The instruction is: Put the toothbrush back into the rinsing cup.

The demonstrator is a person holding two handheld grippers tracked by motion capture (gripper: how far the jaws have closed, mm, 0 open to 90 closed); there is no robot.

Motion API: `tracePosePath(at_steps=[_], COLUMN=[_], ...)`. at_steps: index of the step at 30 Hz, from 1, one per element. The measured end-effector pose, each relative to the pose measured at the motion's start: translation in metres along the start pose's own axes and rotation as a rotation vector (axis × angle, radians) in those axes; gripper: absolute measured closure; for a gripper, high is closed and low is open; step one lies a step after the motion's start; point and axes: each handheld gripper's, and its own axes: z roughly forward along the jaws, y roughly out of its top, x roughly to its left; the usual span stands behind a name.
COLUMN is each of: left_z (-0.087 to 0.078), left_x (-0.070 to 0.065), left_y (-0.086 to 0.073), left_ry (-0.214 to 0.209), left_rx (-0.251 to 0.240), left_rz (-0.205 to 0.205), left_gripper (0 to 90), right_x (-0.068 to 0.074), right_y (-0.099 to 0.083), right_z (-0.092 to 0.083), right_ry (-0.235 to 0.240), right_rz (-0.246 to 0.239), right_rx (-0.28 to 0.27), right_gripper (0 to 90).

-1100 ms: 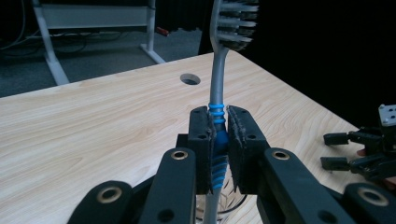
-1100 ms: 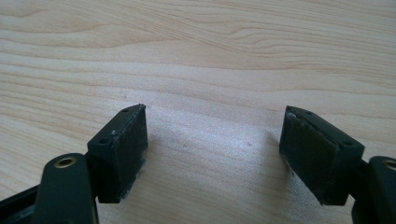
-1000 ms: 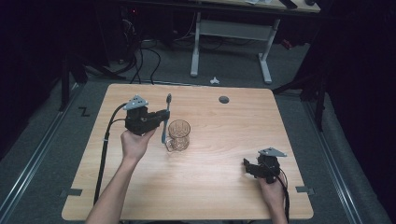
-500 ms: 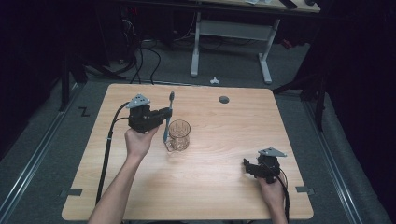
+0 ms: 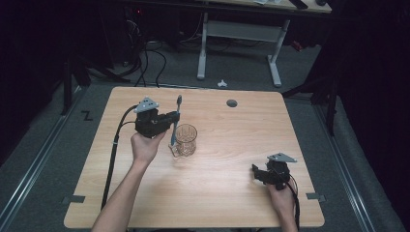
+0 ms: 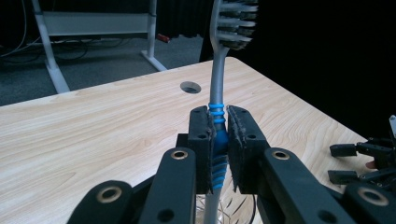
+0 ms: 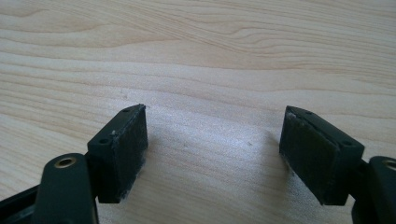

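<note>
- Black right gripper (image 5: 261,173) is resting near tabletop (image 5: 232,203) edge, jaws wide apart, holding nothing.
- Left gripper (image 5: 175,117) is clamping blue-grip toothbrush (image 5: 176,121) upright, just beside glass mug (image 5: 185,140).
- Prob. step: lowering brush into mug; next needs centring over rim.

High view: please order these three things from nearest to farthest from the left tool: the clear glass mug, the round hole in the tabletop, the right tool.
1. Clear glass mug, just right of the left tool, which grips a grey-and-blue toothbrush.
2. Round hole in the tabletop, toward the table's far edge.
3. Right tool, open, near the front right corner.
</note>
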Motion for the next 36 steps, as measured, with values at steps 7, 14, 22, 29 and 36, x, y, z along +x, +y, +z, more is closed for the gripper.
tracePosePath(at_steps=[7, 14, 22, 29, 36], left_z=[-0.002, -0.005, -0.007, -0.008, -0.007], left_x=[0.002, 0.003, 0.005, 0.003, 0.004], left_y=[-0.005, -0.010, -0.015, -0.020, -0.027], left_ry=[0.003, 0.002, 0.010, 0.016, 0.012], left_rx=[0.018, 0.033, 0.058, 0.071, 0.076], left_rz=[0.003, 0.004, 0.007, 0.015, 0.005], left_gripper=[80.2, 80.2, 80.2, 80.2, 80.1], right_x=[0.000, 0.000, 0.000, 0.000, 0.000], right_y=[0.000, 0.000, 0.000, 0.000, 0.000], right_z=[0.000, 0.000, 0.000, 0.000, 0.000], right_ry=[0.000, 0.000, 0.000, 0.000, 0.000], right_rz=[0.000, 0.000, 0.000, 0.000, 0.001], right_rx=[0.000, 0.000, 0.000, 0.000, 0.000], right_gripper=[23.7, 23.7, 23.7, 23.7, 23.7])
